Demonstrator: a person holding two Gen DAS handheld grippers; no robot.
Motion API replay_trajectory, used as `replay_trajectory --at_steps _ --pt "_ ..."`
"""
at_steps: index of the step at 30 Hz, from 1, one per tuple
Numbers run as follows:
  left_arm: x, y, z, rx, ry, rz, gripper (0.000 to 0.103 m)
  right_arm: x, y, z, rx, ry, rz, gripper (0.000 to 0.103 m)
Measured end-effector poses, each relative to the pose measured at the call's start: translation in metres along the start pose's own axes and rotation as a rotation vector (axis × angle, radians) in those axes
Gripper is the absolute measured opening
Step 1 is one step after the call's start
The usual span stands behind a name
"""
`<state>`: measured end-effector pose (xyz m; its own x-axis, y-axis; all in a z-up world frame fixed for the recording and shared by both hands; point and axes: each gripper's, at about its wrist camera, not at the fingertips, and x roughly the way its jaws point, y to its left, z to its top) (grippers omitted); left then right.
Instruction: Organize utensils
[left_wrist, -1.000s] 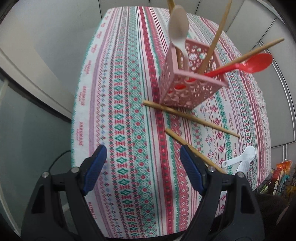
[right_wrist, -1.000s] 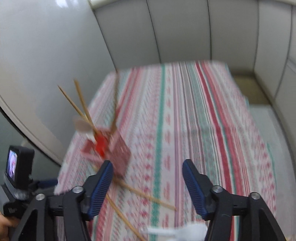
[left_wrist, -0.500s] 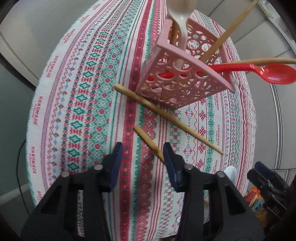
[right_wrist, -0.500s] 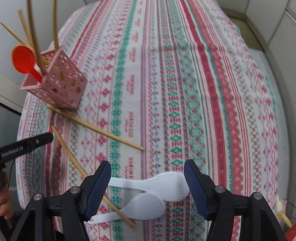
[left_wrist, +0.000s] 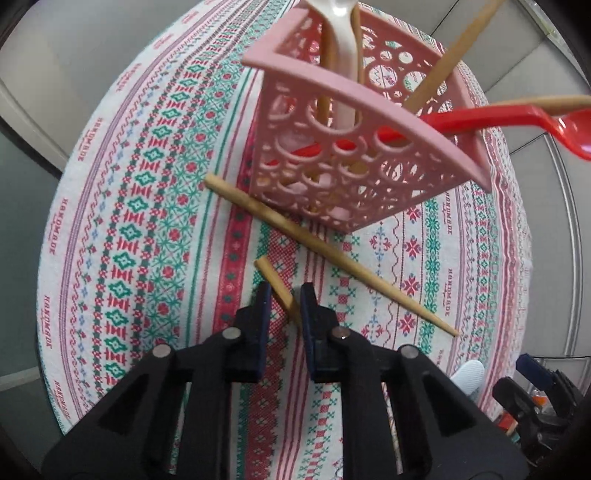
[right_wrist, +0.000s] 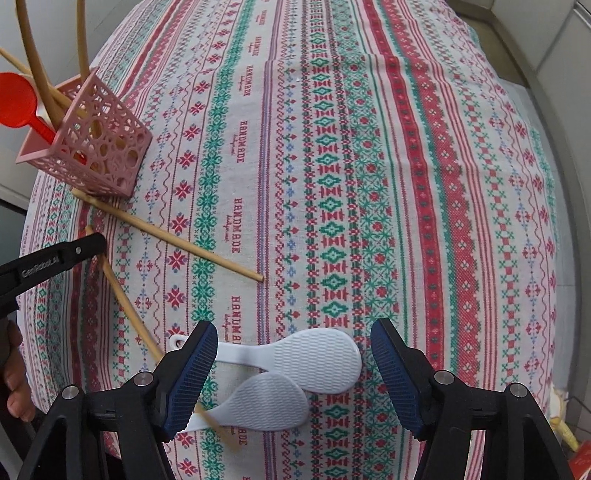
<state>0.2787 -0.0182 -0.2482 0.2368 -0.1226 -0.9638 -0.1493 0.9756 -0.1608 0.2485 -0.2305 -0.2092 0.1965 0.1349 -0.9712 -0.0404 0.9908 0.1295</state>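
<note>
A loose chopstick (left_wrist: 279, 288) is pinched between the narrowed jaws of the left gripper (left_wrist: 283, 308), lying flat on the tablecloth (right_wrist: 369, 184). A second chopstick (left_wrist: 325, 254) lies just ahead of those jaws, touching the pink holder (left_wrist: 354, 147), where a red spoon (left_wrist: 517, 122), a white spoon and several chopsticks are already stowed. Two white rice paddles (right_wrist: 295, 373) wait between the wide-spread jaws of the right gripper (right_wrist: 291, 376). Roughly half is judged done.

"HANDMADE" repeated along the tablecloth (right_wrist: 236, 144); "GenRobot.AI" on the left gripper (right_wrist: 55, 260).
</note>
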Motion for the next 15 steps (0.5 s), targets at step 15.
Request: replay_trajectory --at_steps 15 --pt "-0.014 0.004 0.012 0.039 -0.01 -0.065 0.008 0.039 0.029 0.026 -0.149 0.022 0.051 0.068"
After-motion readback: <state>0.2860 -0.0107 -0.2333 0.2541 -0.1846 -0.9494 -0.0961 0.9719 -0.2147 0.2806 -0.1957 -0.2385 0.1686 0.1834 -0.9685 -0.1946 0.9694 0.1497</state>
